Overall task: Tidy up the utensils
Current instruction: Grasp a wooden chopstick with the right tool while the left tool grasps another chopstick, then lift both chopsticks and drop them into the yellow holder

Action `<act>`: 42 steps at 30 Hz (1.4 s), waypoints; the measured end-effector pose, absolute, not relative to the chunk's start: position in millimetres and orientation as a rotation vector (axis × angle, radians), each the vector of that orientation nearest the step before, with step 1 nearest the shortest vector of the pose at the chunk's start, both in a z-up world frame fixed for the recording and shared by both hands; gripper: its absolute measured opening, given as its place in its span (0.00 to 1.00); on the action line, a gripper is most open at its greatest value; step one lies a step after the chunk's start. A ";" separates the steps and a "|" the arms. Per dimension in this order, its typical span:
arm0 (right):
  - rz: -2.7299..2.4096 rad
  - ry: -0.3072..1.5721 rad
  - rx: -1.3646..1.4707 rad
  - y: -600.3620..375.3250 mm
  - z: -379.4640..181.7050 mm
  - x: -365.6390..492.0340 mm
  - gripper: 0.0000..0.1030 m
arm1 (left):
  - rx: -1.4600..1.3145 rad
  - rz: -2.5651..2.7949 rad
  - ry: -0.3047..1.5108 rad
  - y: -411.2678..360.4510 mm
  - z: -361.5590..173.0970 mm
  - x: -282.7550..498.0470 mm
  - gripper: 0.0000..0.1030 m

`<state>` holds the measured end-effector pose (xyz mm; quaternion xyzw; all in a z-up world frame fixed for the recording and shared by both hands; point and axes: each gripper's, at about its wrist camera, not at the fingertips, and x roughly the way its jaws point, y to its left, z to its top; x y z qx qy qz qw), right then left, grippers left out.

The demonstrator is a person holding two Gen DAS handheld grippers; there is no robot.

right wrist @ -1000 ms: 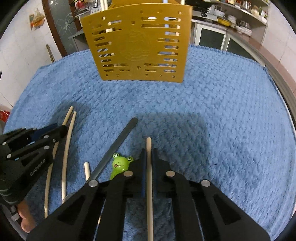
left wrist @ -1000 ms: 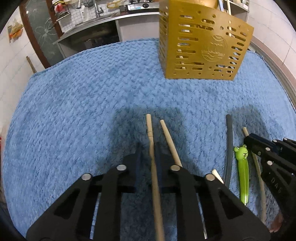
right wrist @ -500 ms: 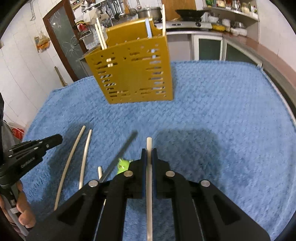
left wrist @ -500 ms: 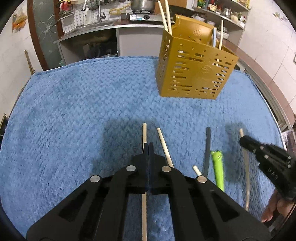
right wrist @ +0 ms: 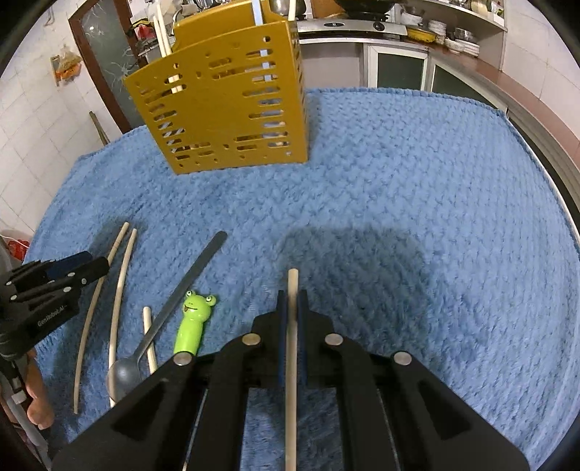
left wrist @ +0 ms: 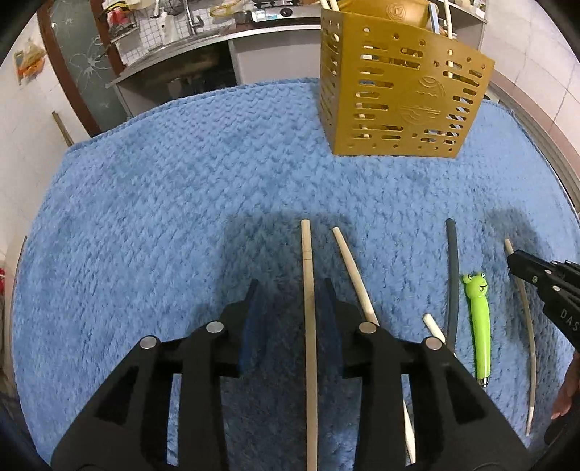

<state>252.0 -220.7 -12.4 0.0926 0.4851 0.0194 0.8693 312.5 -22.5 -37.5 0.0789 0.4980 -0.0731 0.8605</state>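
A yellow slotted utensil holder (left wrist: 398, 90) stands at the far side of the blue mat, with chopsticks in it; it also shows in the right wrist view (right wrist: 224, 105). My left gripper (left wrist: 290, 293) is open low over the mat, with a wooden chopstick (left wrist: 308, 308) lying between its jaws and a second chopstick (left wrist: 353, 271) just right of it. My right gripper (right wrist: 291, 300) is shut on a wooden chopstick (right wrist: 291, 326), held above the mat. A grey spoon (right wrist: 181, 290), a green frog-handled utensil (right wrist: 194, 322) and a short chopstick (right wrist: 148, 340) lie between the grippers.
The blue mat (left wrist: 163, 203) covers the table. A kitchen counter with a sink (left wrist: 188, 32) stands behind it, and shelves with dishes (right wrist: 453, 36) at the far right. The table's metal edge (right wrist: 543, 137) runs along the right side.
My left gripper was shut on its chopstick half a second ago; now its jaws are apart and it sits lower. My right gripper has lifted its chopstick and turned toward the holder.
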 end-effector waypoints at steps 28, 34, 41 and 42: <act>0.077 0.804 0.268 -243.6 44.3 230.7 0.06 | -0.015 -0.265 0.987 -8.0 -1.1 309.2 0.04; 0.067 0.646 0.297 -248.1 64.1 225.9 0.06 | -0.032 -0.282 0.887 -14.1 22.0 299.0 0.04; 0.077 0.466 0.295 -251.5 91.2 222.1 0.06 | -0.063 -0.355 0.694 -22.2 63.3 281.0 0.04; 0.080 0.444 0.294 -250.9 95.3 222.2 0.06 | -0.068 -0.372 0.673 -24.0 70.1 279.2 0.04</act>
